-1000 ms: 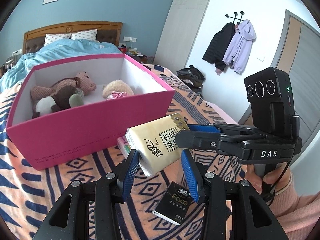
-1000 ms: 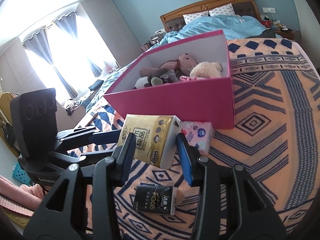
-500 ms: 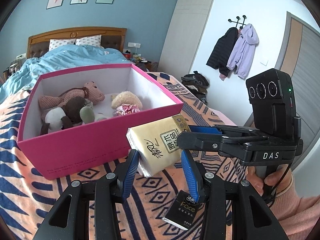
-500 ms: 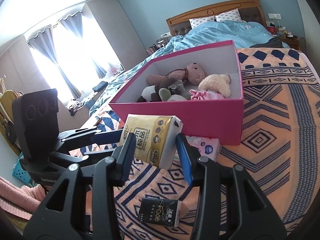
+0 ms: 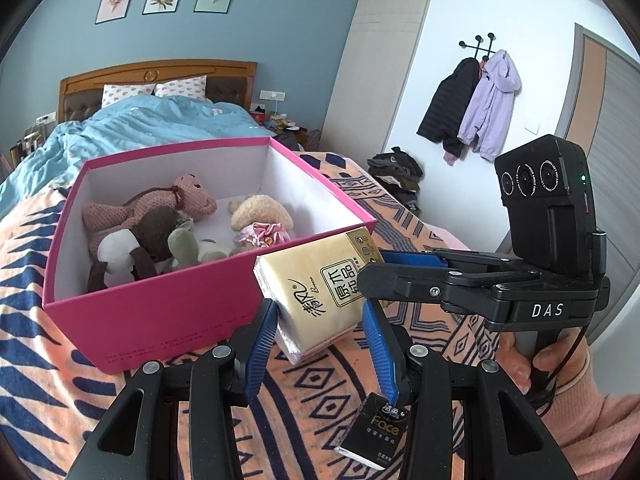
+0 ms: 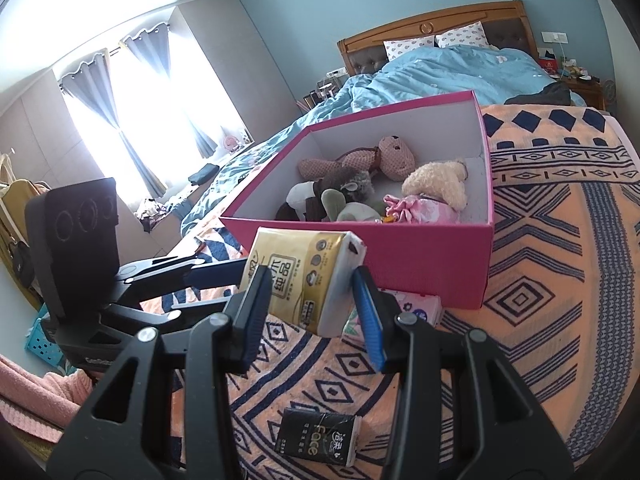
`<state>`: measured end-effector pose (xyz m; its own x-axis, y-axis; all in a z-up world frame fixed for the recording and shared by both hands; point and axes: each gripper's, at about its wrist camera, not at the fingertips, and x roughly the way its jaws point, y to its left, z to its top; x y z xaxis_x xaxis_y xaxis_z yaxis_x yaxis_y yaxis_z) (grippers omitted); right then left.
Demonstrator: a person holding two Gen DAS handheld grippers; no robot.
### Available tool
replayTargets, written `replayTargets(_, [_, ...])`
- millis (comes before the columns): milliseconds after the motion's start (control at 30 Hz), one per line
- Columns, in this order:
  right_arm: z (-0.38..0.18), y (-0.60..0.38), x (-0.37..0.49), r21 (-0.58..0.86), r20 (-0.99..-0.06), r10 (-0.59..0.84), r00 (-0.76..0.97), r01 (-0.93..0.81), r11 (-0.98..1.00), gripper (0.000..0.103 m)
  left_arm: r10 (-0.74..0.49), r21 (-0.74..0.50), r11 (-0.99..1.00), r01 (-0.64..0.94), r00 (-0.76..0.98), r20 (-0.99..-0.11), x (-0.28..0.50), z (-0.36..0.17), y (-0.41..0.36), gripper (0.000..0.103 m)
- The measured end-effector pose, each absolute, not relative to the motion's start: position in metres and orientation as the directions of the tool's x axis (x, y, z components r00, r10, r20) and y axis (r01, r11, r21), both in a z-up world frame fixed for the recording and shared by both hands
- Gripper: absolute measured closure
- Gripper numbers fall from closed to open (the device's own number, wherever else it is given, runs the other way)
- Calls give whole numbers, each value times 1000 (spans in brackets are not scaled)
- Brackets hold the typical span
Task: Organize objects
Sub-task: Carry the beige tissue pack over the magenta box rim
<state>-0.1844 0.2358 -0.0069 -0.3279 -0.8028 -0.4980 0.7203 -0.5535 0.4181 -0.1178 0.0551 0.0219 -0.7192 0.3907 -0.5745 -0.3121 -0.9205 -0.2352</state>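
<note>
A gold tissue pack (image 5: 316, 296) (image 6: 304, 276) hangs in the air just in front of the pink box (image 5: 160, 312) (image 6: 400, 264), level with its rim. My left gripper (image 5: 320, 316) is shut on its near lower end. My right gripper (image 5: 372, 270) (image 6: 310, 284) comes in from the right, shut on its other end. In the right wrist view the left gripper (image 6: 236, 280) reaches in from the left. Several plush toys (image 5: 160, 232) (image 6: 360, 188) lie inside the box.
A black "Face" tissue pack (image 5: 376, 428) (image 6: 320, 432) lies on the patterned orange blanket (image 6: 560, 280) below the grippers. A pink flowered pack (image 6: 412, 308) (image 5: 296, 354) lies against the box front. A hand in a pink sleeve (image 5: 532, 364) holds the right gripper. Blue duvet (image 5: 140, 128) lies behind the box.
Both grippers have risen with the gold pack. It now hangs higher against the box front, and more of the box's inside shows. The jaws' gaps look unchanged.
</note>
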Motion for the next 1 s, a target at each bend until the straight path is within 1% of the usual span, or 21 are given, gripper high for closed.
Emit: replayTargets(1000, [8,224,-207,415,-475,-815,-332,732,-540,58,360,-208,-933,-294,-740,-569,-146,32,44,59])
